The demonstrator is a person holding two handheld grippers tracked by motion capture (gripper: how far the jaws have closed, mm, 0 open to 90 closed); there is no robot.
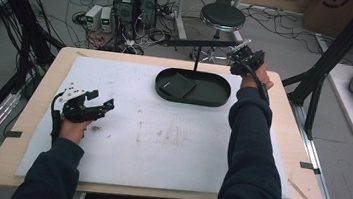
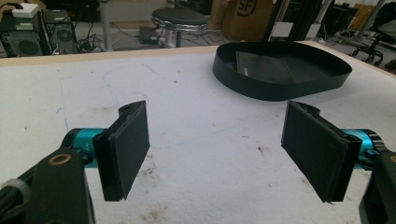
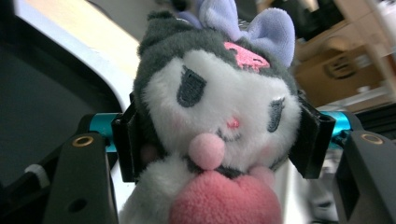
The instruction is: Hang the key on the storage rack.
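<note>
Plush toy (image 3: pixel 217 121) clamped between right gripper (image 1: pixel 244 61) jaws, at two o'clock beside black tray (image 1: pixel 219 100); left gripper (image 1: pixel 94 104) jaws apart, at nine o'clock.

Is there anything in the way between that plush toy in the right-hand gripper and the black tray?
Nothing visible blocks it. The right gripper clamps the plush toy beside the black tray's far right end. The tray holds only a flat dark square at its left.

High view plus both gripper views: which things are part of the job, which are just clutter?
In the job:
plush toy, clamped in the right gripper
black oval tray
left gripper, open over the white mat

Lying about:
stool
computer towers
floor cables
</note>
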